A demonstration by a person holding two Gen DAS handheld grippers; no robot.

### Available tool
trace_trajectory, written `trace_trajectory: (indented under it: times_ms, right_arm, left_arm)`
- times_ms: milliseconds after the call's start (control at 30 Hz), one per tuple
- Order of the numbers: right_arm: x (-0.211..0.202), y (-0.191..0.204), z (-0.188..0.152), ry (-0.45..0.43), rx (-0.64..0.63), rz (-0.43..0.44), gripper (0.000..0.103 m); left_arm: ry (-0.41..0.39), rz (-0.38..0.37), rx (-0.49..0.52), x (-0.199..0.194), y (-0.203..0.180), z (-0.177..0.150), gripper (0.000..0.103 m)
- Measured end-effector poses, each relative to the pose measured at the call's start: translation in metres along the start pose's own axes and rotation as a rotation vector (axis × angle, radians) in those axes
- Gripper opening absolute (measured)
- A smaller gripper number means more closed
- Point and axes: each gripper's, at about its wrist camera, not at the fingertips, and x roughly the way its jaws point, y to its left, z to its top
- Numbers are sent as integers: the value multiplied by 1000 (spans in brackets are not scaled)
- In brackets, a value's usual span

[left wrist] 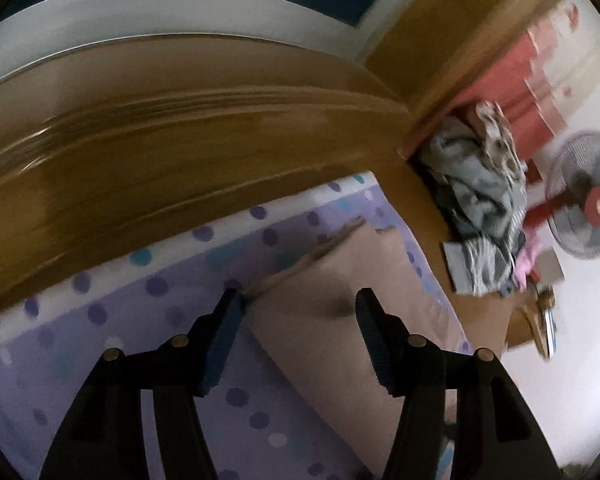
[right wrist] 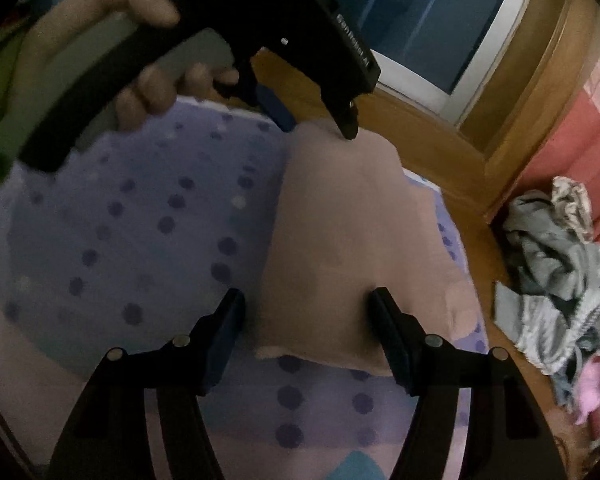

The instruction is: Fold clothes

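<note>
We can find only one piece of lettering: a line of small pale characters printed along the black body of the left gripper (right wrist: 320,122), at about one o'clock in the right wrist view. Blur smears it, so we cannot read a single letter. Nothing else in either view carries text, numbers or signs.

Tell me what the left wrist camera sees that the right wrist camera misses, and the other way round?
Only the left view shows a standing fan beyond the clothes pile. Only the right view shows a person's hand holding the left tongs at the far end of the pinkish folded garment, plus a window. Both show that garment on the purple dotted sheet, the grey clothes heap, and open tongs over the cloth.
</note>
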Motion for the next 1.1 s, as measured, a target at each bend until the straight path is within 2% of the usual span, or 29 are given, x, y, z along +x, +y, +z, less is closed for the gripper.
trace_trajectory:
  times_ms: [133,233,300,367,400,467,600,667,767,900,1000,1100]
  right_arm:
    - [4,-11,-2,20,68,0,66]
    - [3,-11,-1,16,83,-12,63]
    - [-1,-10,-2,13,96,-23,46]
    - [-9,-10,-3,1,96,-29,33]
    - [-13,-12,-2,-3,101,-14,28]
    - [-20,-20,1,-9,119,34,22]
    - [-51,-46,-2,-46,123,220,19]
    - [-69,-59,-7,-55,124,326,19]
    - [-87,-78,-22,-13,144,482,19]
    - [-86,-103,-41,63,235,575,19]
    - [-77,-116,-50,87,362,618,19]
    - [-70,-131,-46,66,461,631,19]
  left_arm:
    - [91,-22,163,11,-7,5,64]
    - [150,-68,235,18,-9,7,65]
    - [171,-105,242,20,-7,9,57]
    - [175,-130,237,16,-3,10,45]
    - [173,-141,235,13,-1,10,42]
    - [172,-156,236,4,0,7,37]
    - [196,-178,271,-24,-5,-14,36]
    - [207,-202,263,-44,-9,-34,36]
    - [223,-228,229,-67,-16,-70,36]
    - [222,-218,190,-81,-30,-108,36]
    - [154,-176,166,-92,-35,-103,36]
    - [85,-131,168,-107,-36,-90,36]
